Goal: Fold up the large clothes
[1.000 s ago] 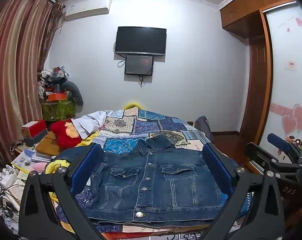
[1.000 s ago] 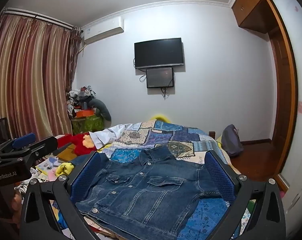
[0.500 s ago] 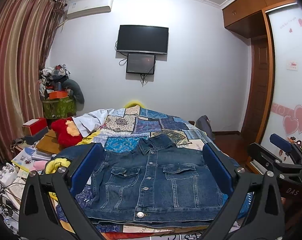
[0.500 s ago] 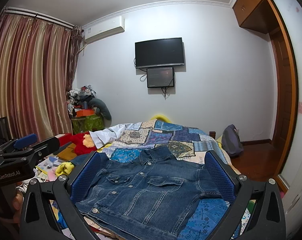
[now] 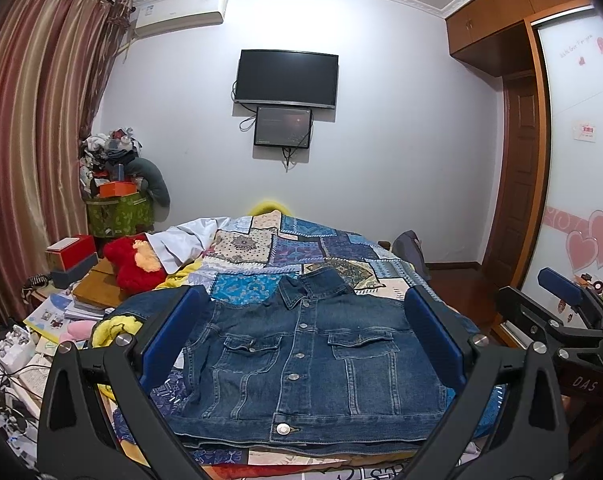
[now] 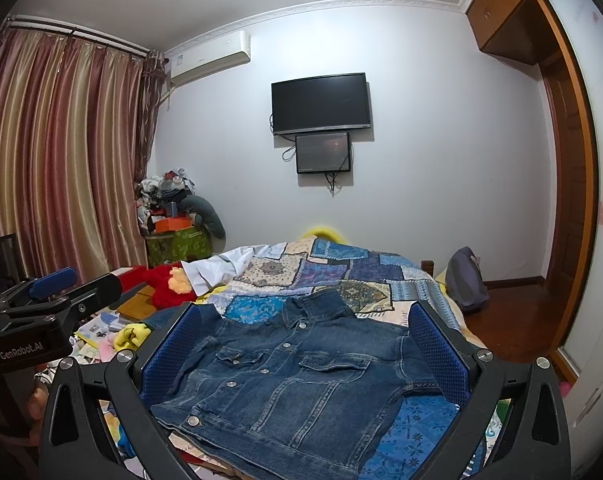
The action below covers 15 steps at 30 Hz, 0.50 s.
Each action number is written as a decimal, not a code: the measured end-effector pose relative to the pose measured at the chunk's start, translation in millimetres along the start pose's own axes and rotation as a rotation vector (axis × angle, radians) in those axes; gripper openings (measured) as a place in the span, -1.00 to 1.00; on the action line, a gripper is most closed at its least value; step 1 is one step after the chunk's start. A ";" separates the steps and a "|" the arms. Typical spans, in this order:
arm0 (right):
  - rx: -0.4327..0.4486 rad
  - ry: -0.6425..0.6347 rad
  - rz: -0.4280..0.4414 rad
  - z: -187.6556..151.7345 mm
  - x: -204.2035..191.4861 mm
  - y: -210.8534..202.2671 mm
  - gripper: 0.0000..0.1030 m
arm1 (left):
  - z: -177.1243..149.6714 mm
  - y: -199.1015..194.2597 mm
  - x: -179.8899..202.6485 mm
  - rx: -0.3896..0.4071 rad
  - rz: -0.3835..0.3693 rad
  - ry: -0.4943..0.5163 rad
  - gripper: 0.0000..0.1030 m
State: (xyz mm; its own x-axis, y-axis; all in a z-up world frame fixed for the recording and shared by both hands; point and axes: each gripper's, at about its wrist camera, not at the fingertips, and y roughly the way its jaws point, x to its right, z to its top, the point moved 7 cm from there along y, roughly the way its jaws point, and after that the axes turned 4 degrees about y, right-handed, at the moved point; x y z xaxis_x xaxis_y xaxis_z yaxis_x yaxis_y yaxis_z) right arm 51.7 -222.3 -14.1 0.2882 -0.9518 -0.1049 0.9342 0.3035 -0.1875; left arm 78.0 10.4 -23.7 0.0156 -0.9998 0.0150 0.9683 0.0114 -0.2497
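Denim jacket: lying face-up and buttoned on the near end of the bed, collar pointing toward the far wall, hem hanging close to the near edge. The sleeves appear to be already tucked under or behind the body; this cannot be told for certain.

Patchwork quilt: covering the bed beneath the jacket, blue and cream panels, spreading out toward the wall.

Red plush toy: sitting off the bed's left side, well apart from the jacket, among books and boxes.

Left gripper: hovering above the jacket, blue pads spread wide, holding nothing, touching nothing.

Right gripper: hovering likewise over the jacket from the right, pads spread wide and empty.

Step in hand, as judged: both tools are lining up over the garment, with no grasp taken yet. The next move is likely calling for a descent to the jacket's edges, one gripper at each side or at the two hem corners, pinching the thick denim through all layers and carrying it over in a fold.
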 end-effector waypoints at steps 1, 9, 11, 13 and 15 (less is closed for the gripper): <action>0.000 0.000 -0.001 -0.4 0.7 -0.6 1.00 | 0.1 0.2 -0.5 0.001 0.002 -0.001 1.00; 0.000 -0.003 0.002 -5.4 -10.1 1.3 1.00 | -1.3 1.0 -3.5 -0.001 0.000 -0.007 1.00; -0.002 -0.006 0.007 -14.3 -16.0 9.9 1.00 | -1.4 1.0 -3.3 0.000 0.000 -0.009 1.00; -0.002 -0.005 0.006 -13.8 -15.8 9.8 1.00 | -1.5 1.6 -3.5 -0.001 0.000 -0.010 1.00; -0.002 -0.005 0.006 -13.2 -15.0 9.7 1.00 | -1.6 1.6 -3.6 -0.002 -0.001 -0.011 1.00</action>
State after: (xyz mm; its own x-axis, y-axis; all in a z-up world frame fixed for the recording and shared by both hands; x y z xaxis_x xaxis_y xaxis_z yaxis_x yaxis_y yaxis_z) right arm 53.7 -204.5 -27.2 0.2945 -0.9503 -0.1014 0.9321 0.3090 -0.1891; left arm 79.2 14.0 -25.7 0.0174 -0.9995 0.0256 0.9678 0.0105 -0.2514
